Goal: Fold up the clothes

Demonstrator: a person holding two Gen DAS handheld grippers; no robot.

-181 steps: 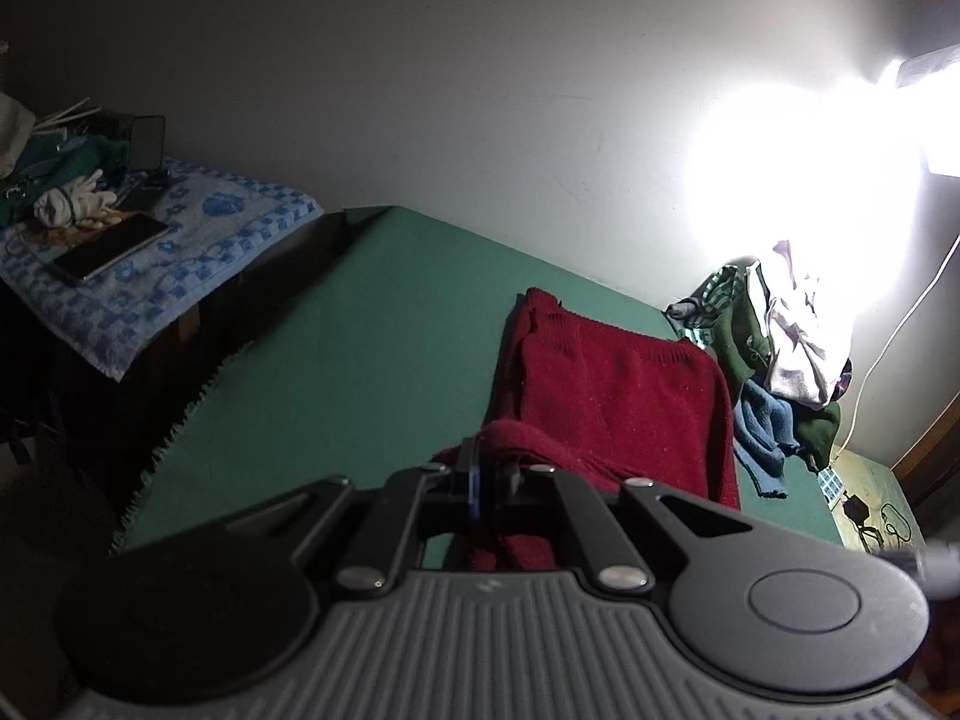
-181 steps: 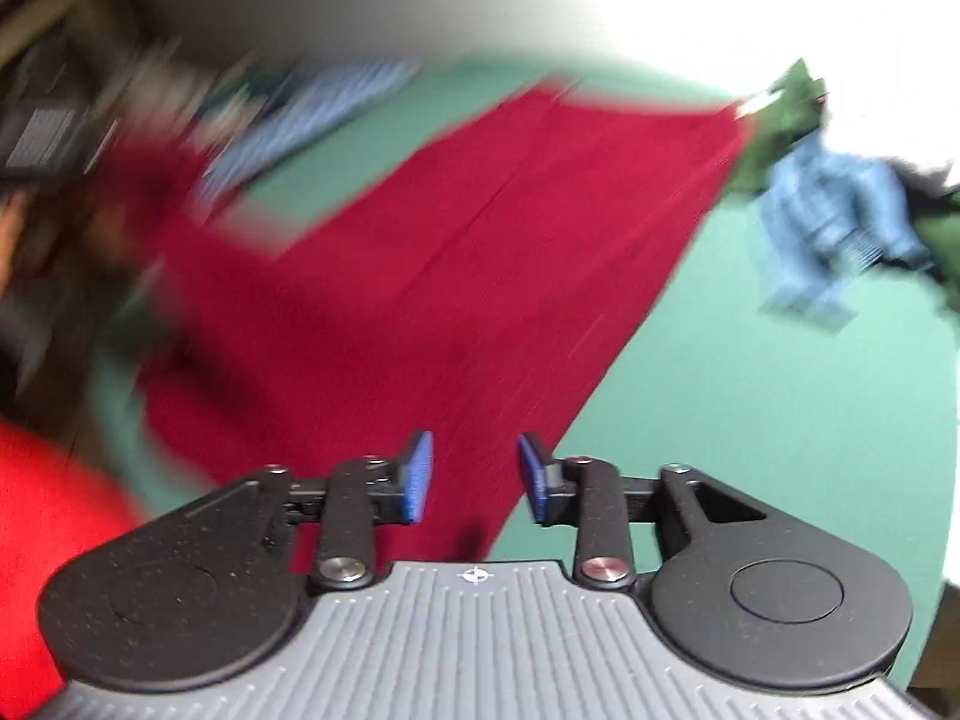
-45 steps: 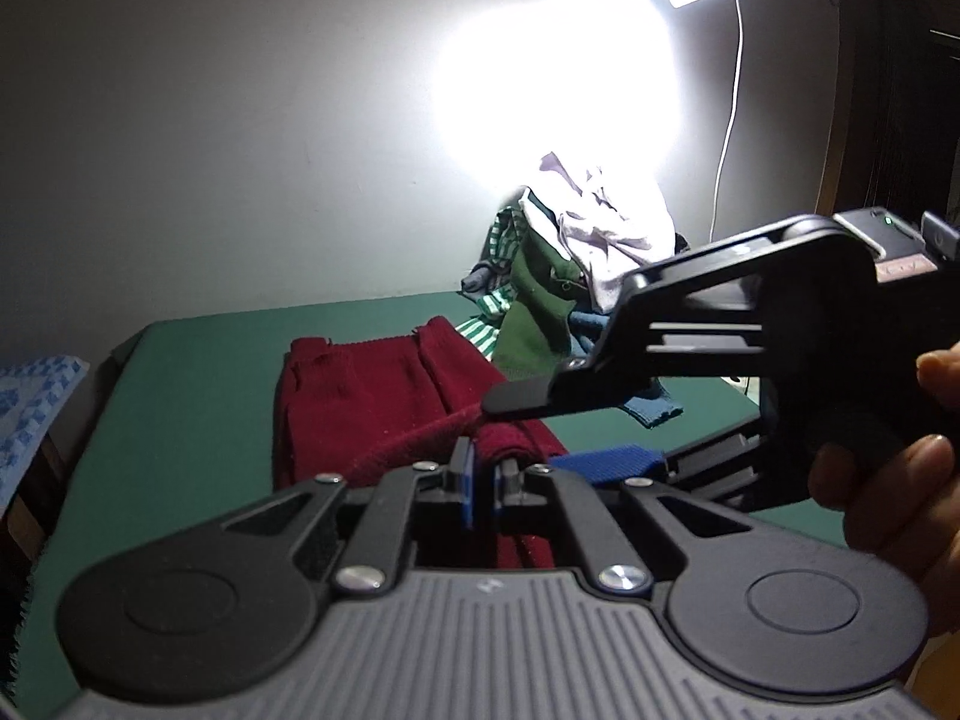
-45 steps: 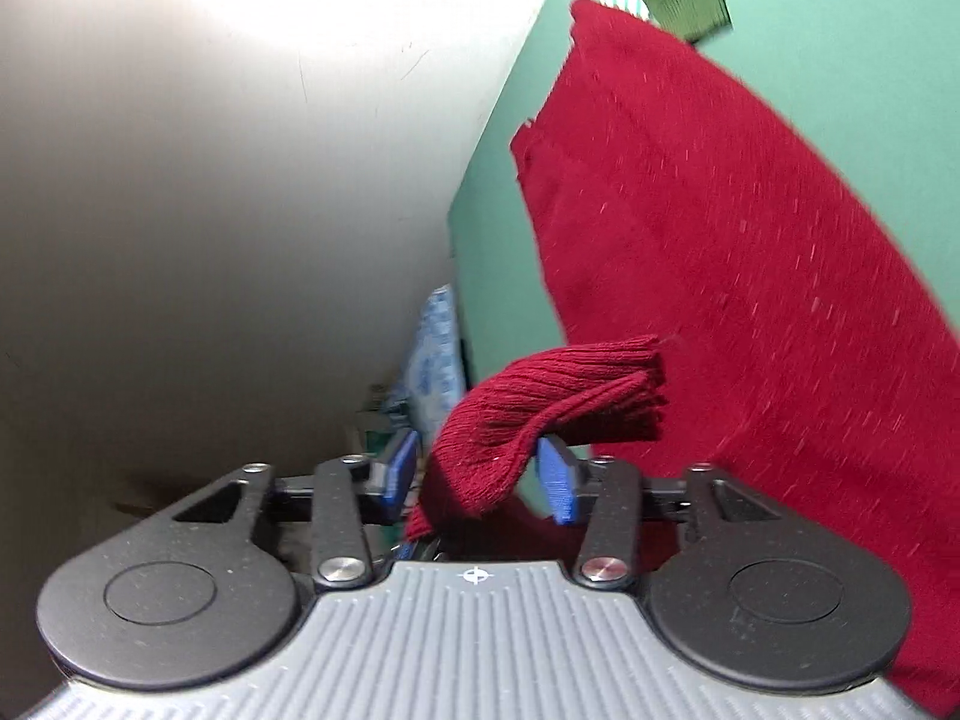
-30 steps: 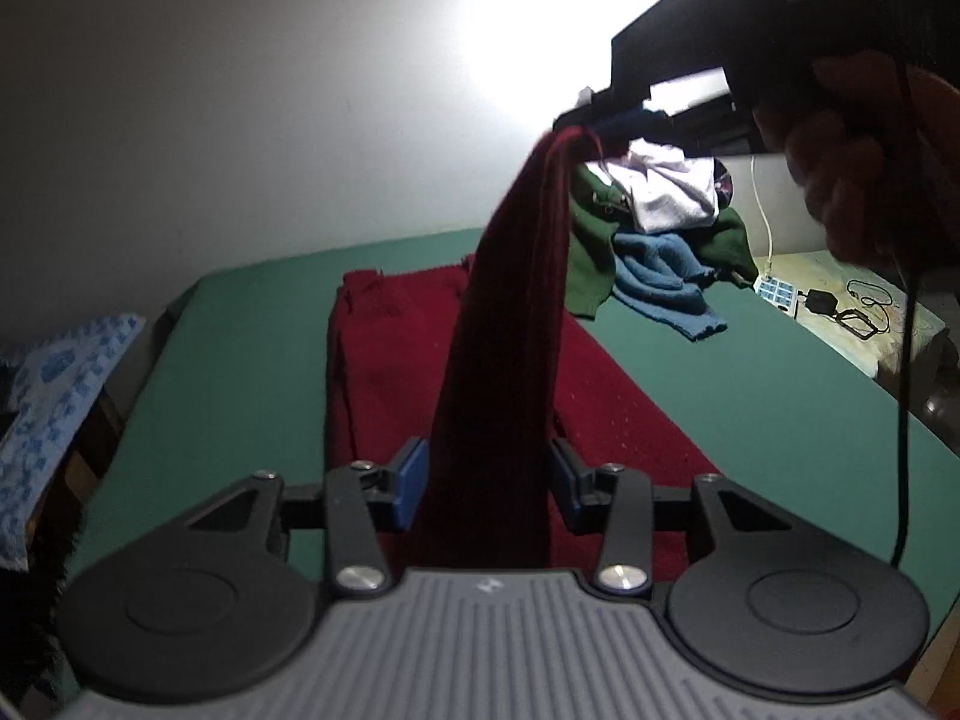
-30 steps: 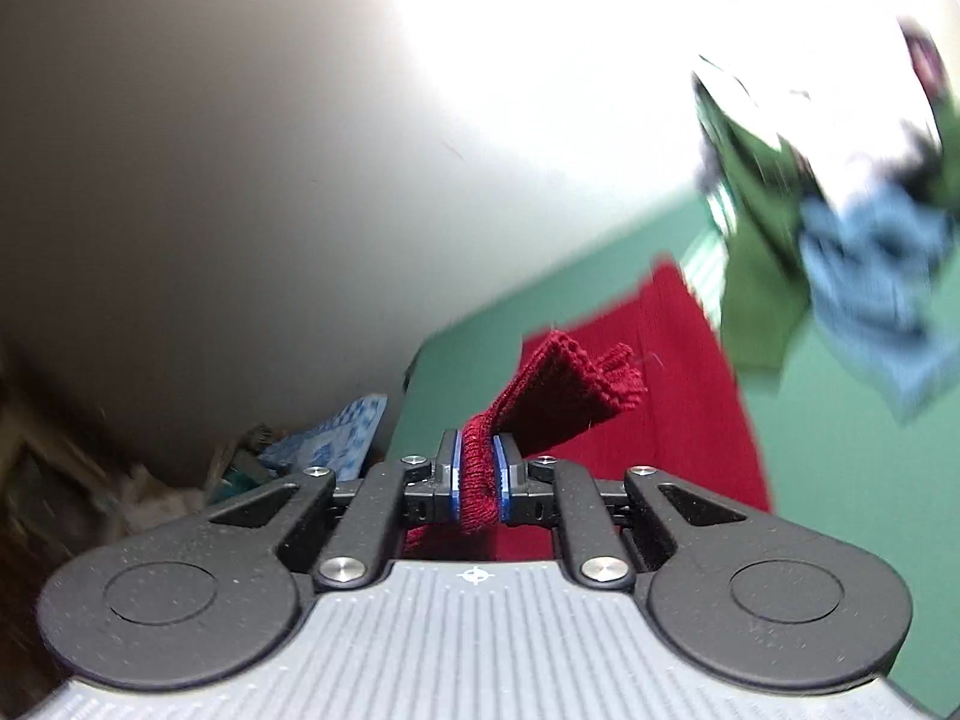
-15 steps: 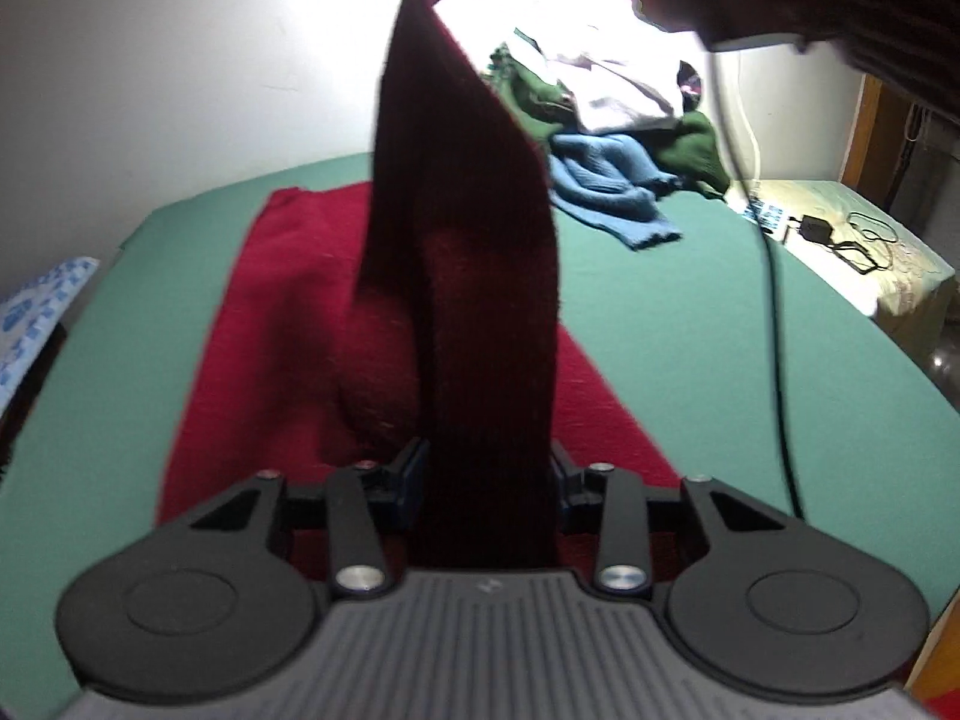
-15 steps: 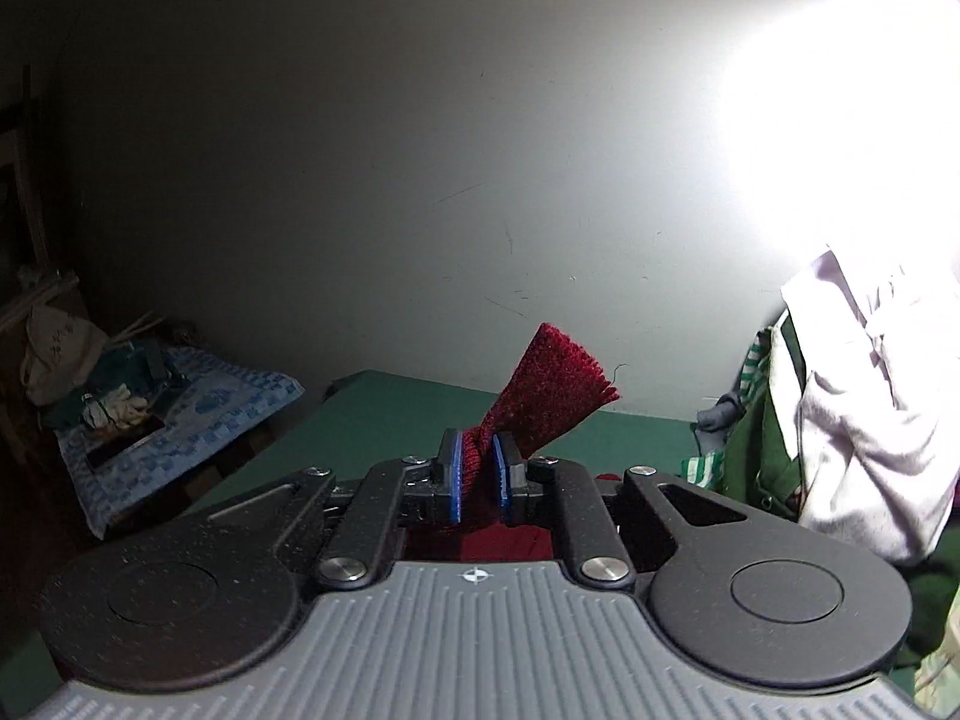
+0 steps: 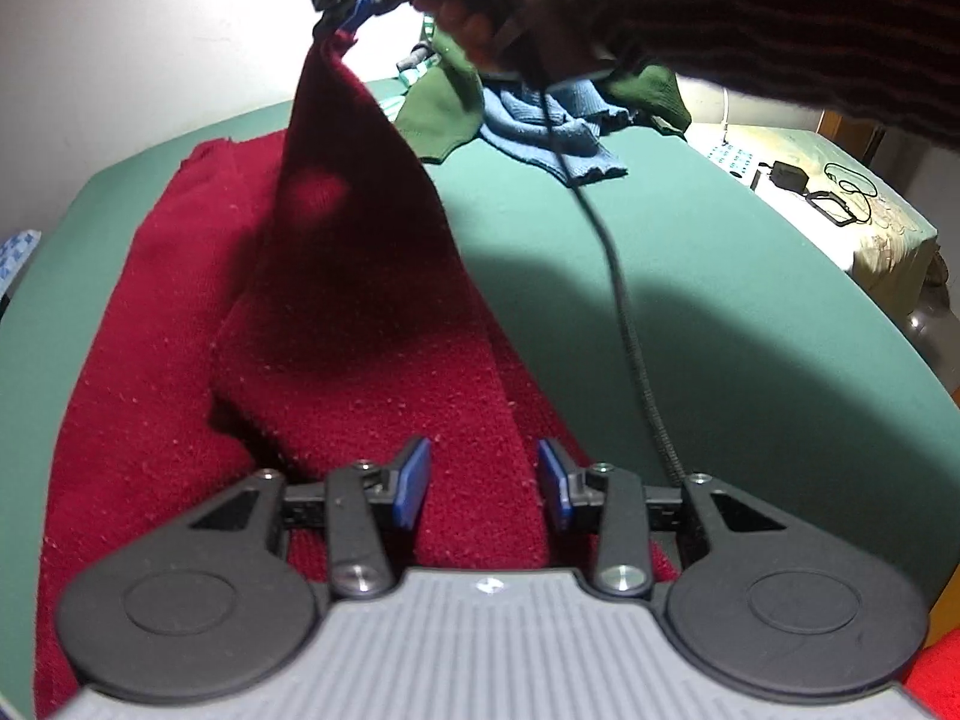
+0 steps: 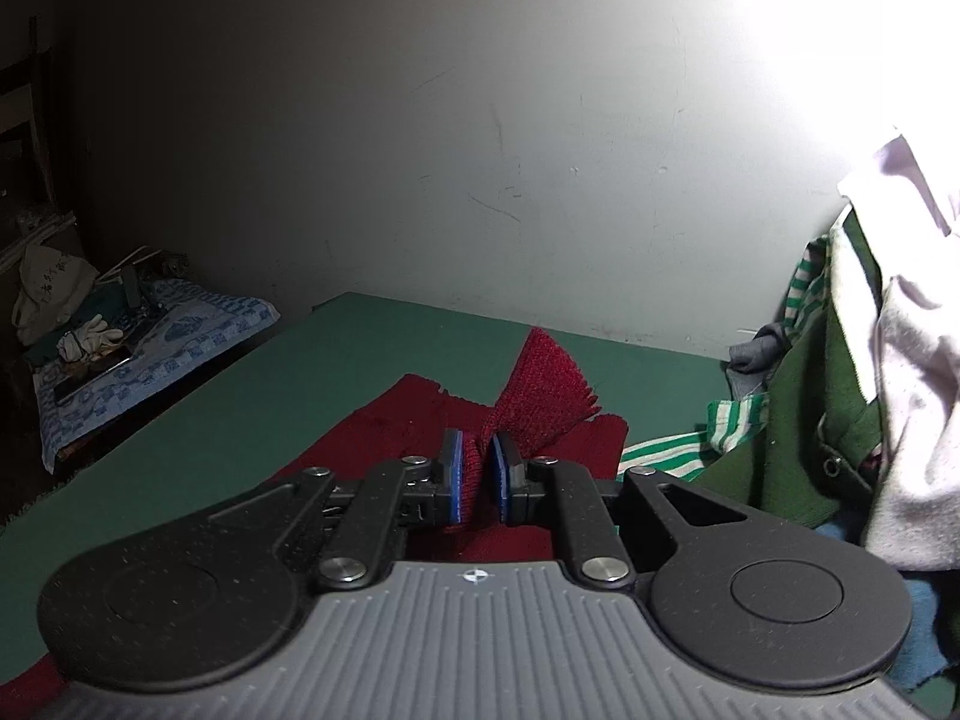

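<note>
A dark red knitted sweater (image 9: 168, 360) lies flat on the green table (image 9: 720, 300). One sleeve (image 9: 360, 228) rises in a taut strip from just ahead of my left gripper up to the right gripper (image 9: 354, 15), held high by a hand. My left gripper (image 9: 483, 483) stands open low over the sleeve's base, its blue pads either side of the cloth without pinching it. In the right wrist view my right gripper (image 10: 477, 474) is shut on the sleeve cuff (image 10: 543, 399), which pokes up beyond its fingers above the sweater (image 10: 384, 432).
A pile of green, blue, striped and white clothes (image 9: 540, 114) (image 10: 870, 372) sits at the table's far end. A black cable (image 9: 630, 324) hangs from the right gripper across the table. A side table with a blue cloth (image 10: 150, 348) holds small items. Chargers lie on a surface (image 9: 828, 198).
My left gripper let go of the sleeve about a second ago and now stands open. The right gripper took the cuff, lifted it, and now carries it toward the far end.
</note>
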